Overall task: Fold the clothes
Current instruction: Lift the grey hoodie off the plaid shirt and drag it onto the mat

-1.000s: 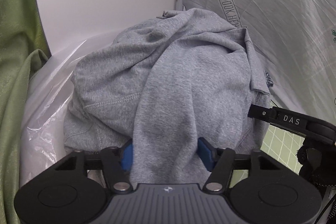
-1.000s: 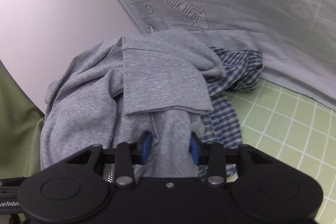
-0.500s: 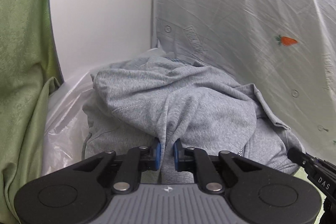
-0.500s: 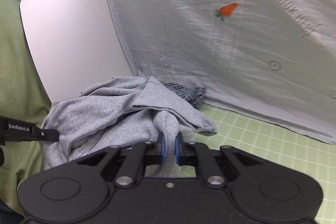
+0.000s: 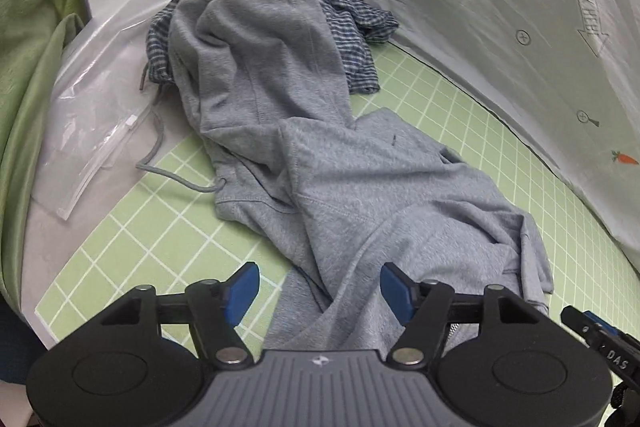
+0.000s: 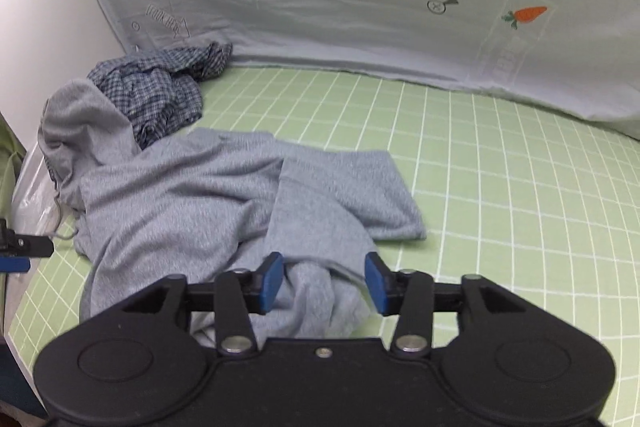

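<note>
In the left wrist view the left tool point(image 5: 319, 285) stands wide open, gripping nothing, with the near end of the grey hoodie point(image 5: 320, 163) lying loose between its blue pads and passing out of sight under the tool body; the garment's long axis runs away from the tool, its hood end draped over a plaid shirt point(image 5: 352, 27) that is mostly hidden beneath it. In the right wrist view the right tool point(image 6: 324, 281) is likewise spread open and empty over a bunched fold of the hoodie point(image 6: 192, 199), which sprawls ahead and to the left on the green grid mat point(image 6: 500, 187).
</note>
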`<state>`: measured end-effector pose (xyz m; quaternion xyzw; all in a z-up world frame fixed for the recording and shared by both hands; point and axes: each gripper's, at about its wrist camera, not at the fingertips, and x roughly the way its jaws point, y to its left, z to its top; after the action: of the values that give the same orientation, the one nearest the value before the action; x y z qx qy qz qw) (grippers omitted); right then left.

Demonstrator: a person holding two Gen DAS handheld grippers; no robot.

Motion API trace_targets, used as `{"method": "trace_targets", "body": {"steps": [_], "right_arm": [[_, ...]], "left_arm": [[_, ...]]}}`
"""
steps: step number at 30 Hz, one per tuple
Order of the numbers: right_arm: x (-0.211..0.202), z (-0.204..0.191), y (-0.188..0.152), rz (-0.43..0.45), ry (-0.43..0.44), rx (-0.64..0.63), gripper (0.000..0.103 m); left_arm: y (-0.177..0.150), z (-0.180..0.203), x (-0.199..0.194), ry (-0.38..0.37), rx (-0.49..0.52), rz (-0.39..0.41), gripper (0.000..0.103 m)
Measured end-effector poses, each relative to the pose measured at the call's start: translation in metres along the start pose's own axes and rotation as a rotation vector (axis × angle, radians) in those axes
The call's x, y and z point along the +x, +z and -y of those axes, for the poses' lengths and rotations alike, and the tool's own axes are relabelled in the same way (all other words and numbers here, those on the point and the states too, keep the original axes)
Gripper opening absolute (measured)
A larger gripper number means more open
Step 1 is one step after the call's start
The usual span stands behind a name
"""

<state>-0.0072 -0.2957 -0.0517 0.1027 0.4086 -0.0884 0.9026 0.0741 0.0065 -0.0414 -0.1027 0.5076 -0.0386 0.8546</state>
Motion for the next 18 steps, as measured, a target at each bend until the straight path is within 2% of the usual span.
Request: {"method": "trace_targets", "body": {"steps": [4,7,11,14,16,18], "right_arm": [[0.027,0.004,0.031,0.020,0.003,-0.003,0.066],[0.059,0.006,0.052,-0.007,0.034,0.014,0.072],[0.113,0.006,0.072,-0.076,0.064,0.041,0.076],[0.152,0.006,0.079,-0.133,0.049,0.035,0.079],[0.165,0.005,0.078,-0.149,0.058,0.023,0.085],[0.177,0.003,0.077,-0.163,0.072,0.012,0.082]], "left_arm": [[0.004,-0.008,0.014,0.018,-0.074,-0.029,0.073],[0.008,-0.013,0.034,0.017,-0.119,-0.076,0.074],[0.018,-0.012,0.067,0.019,-0.130,-0.136,0.074],[0.028,-0.009,0.088,0.026,-0.132,-0.163,0.074],[0.034,-0.007,0.099,0.032,-0.123,-0.171,0.074],[0.040,-0.004,0.108,0.034,-0.111,-0.171,0.072]]}}
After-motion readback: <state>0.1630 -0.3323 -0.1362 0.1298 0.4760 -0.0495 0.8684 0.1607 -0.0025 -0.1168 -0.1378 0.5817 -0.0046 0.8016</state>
